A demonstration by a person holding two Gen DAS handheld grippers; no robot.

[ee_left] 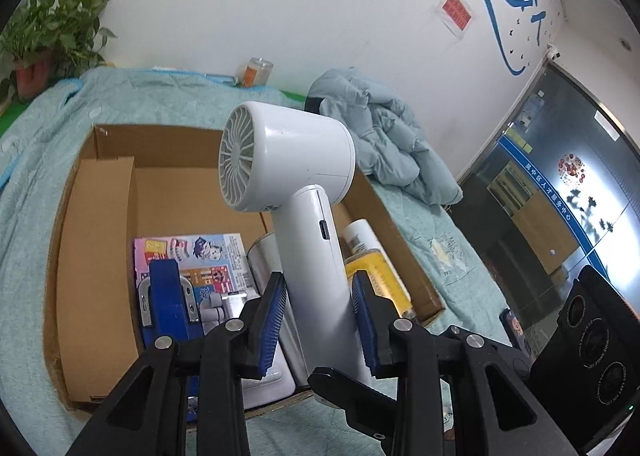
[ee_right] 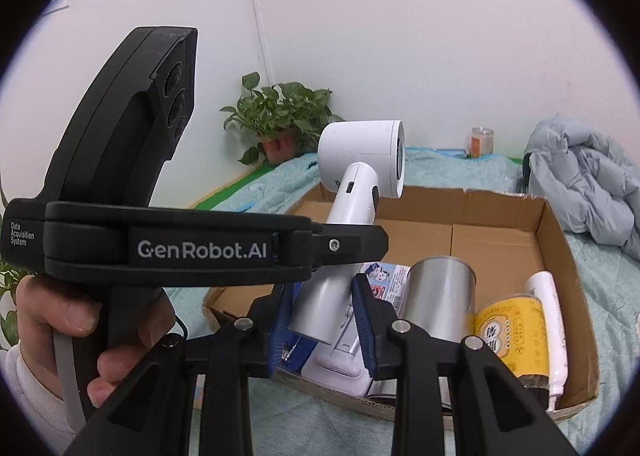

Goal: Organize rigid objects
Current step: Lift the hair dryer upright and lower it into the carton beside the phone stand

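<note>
The white handheld fan (ee_left: 288, 151) is off the teal blanket (ee_left: 36, 183), upright, with its handle running down between the fingers of both tools. The left tool (ee_left: 318, 284) is clamped on the middle of the handle, its blue pads pressed to either side just below the small port. The right tool (ee_right: 322, 288) is closed on the handle's lower end, under the left tool's fingers. The fan's round head sits above and ahead of both tools, grille to the left tool's left. A hand (ee_right: 52, 320) holds the left tool's grip.

Below and beyond the tools lies an open cardboard box (ee_left: 100, 215). In its near end, just under the fingertips, are a printed booklet (ee_left: 192, 252), a steel can (ee_right: 440, 296), a yellow bottle (ee_right: 508, 332) and a white tube (ee_right: 546, 316); the far end is bare cardboard.

The fan looks like a stiff, hollow plastic shell, probably light but top-heavy, since the head outweighs the handle. Its glossy, rounded handle could twist or slip in the pads. The handle is the sensible hold, high up near the head to limit tipping; the grille and the port are best left untouched.
</note>
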